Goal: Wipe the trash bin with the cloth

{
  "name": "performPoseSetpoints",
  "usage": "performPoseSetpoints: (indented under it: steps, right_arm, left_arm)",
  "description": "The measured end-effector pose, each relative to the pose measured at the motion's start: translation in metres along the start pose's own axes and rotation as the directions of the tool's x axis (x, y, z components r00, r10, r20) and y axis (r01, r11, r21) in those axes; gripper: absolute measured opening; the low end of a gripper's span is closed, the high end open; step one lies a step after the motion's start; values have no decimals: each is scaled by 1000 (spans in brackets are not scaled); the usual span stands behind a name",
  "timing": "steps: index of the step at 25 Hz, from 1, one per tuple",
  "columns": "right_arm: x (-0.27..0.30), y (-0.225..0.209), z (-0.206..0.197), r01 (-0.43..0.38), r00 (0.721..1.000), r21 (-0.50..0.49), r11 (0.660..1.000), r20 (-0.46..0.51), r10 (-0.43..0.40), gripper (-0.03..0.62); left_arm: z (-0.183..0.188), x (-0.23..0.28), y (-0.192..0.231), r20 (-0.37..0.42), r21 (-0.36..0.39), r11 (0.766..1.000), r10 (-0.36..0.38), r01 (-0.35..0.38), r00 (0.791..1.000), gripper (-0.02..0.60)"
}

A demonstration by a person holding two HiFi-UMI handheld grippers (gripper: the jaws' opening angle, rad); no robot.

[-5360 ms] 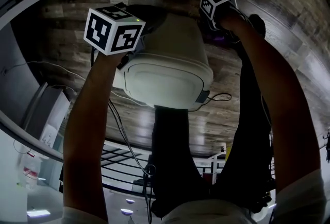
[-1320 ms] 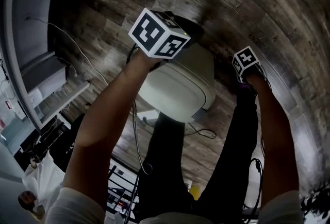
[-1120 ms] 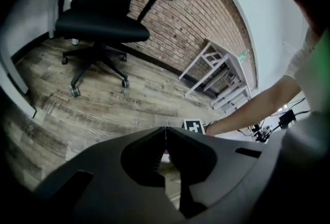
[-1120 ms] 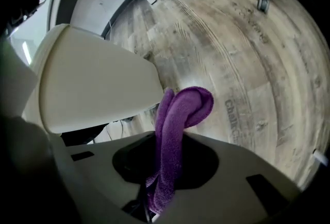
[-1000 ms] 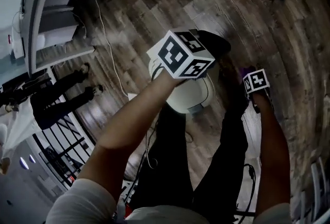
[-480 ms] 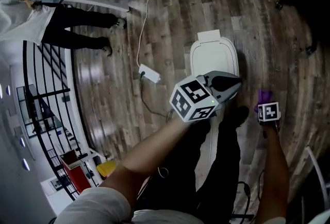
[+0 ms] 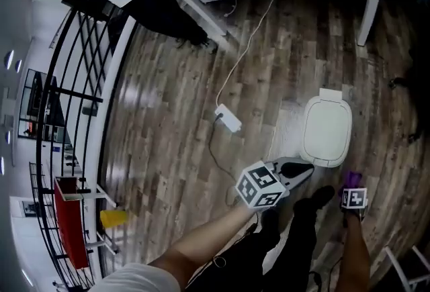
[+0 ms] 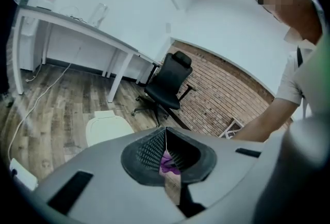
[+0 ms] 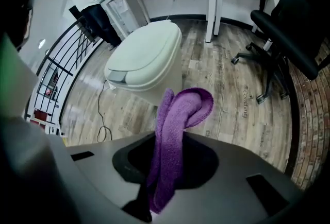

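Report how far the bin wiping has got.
Done: right gripper shut on the purple cloth. In hand: cloth held in the air, clear of the trash bin, which stands closed on the floor; left gripper shut, empty. Left: cloth onto bin; whether it was already wiped does not show.

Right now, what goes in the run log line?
left gripper: shut | right gripper: shut on purple cloth | trash bin: lid down, not touched
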State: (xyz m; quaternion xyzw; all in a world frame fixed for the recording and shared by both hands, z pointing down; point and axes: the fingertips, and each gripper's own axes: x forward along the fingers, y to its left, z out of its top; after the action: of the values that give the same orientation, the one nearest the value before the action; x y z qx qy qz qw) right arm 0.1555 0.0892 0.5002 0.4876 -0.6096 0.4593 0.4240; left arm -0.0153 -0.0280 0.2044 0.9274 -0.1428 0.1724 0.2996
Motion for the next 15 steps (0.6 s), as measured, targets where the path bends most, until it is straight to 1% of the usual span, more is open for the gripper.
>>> performPoseSetpoints:
  steps: [1,4,7,10,11,13,14,15]
  right_arm:
    - [-5,3,10,16,1000,-22,1000,18,-16,75]
    - [-42,51,-19,43,999,-22,999,-1,-43,75]
    - [-74,81,-37,75,997,-30,997,-4,-75,75]
    - [-97,92,-30,105,994,-68,992,13,-104,76]
    - [-107,93,-28,127,992,-85,988,12,-126,75]
    - [-128,92,-28,195,980,-113,974,-12,-197,75]
    - [-134,96,-31,197,979,-114,974,-30,-201,76]
    - [-134,107,-32,153,987,-103,983,-35,-157,75]
  left_arm:
    - [-1,-20,-4,17,-8,1000,2,-2,1000,5]
    - [-20,-92,-28,15,-48,999,-13,13,1000,5]
    - [-24,-148,-46,50,-55,998,-4,7,999,5]
    - [-17,-185,-54,113,-46,999,11,-6,994,5]
    - [-17,-193,-56,129,-47,999,14,-8,991,5]
    - [-17,-208,-59,153,-52,999,19,-11,988,5]
    - [-17,-214,-61,164,-57,998,20,-11,986,5]
    - [-16,-219,-62,175,-62,998,22,-11,984,5]
